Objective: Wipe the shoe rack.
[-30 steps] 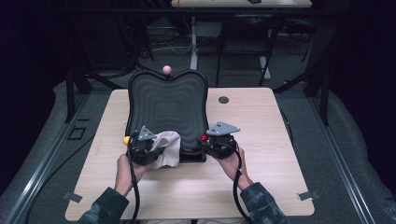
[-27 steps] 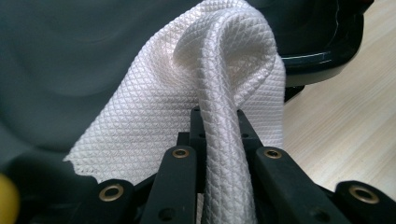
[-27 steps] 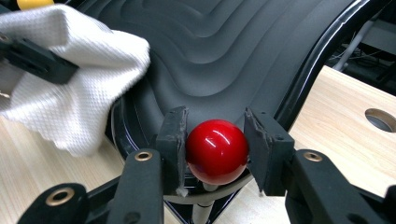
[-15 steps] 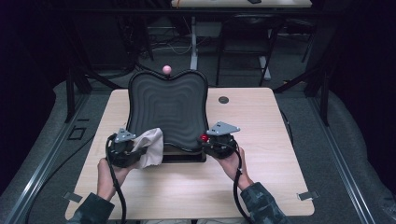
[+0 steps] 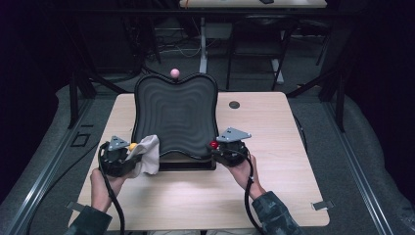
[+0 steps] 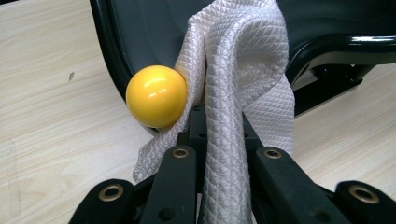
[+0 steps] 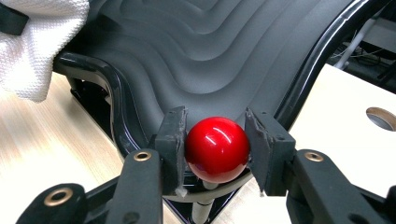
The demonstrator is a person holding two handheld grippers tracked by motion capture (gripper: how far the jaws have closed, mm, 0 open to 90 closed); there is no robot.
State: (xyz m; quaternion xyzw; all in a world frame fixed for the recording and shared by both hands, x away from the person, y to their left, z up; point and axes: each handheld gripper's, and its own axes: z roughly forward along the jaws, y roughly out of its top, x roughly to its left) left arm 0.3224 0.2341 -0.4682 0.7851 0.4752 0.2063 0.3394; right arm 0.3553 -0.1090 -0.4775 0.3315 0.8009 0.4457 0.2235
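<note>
Right gripper [image 7: 215, 151] has its two black jaws partly apart and pressed on the red ball knob [image 7: 216, 148], one pad on each side of it. That knob sits on a thin stem at the near right corner of the black ridged tray [image 5: 176, 110], so the grasp most likely pins the tray in place while the other hand works on it. The tray's wavy surface rises directly beyond the jaws and runs away to the upper right in the right gripper view.

Left gripper [image 6: 219, 154] is clenched on a white waffle-weave cloth [image 6: 238, 70], which rises from between its closed jaws and folds over in front of them, its upper fold lying against the tray's near left edge. A yellow ball knob [image 6: 156, 95] stands just left of the cloth and touches it, right above the jaw tips. Holding the cloth bunched like this suits wiping the tray's rim and corner. In the high view both grippers sit at the tray's near corners on the wooden table [image 5: 274, 196], and a pink ball knob [image 5: 174, 73] marks the far edge.
</note>
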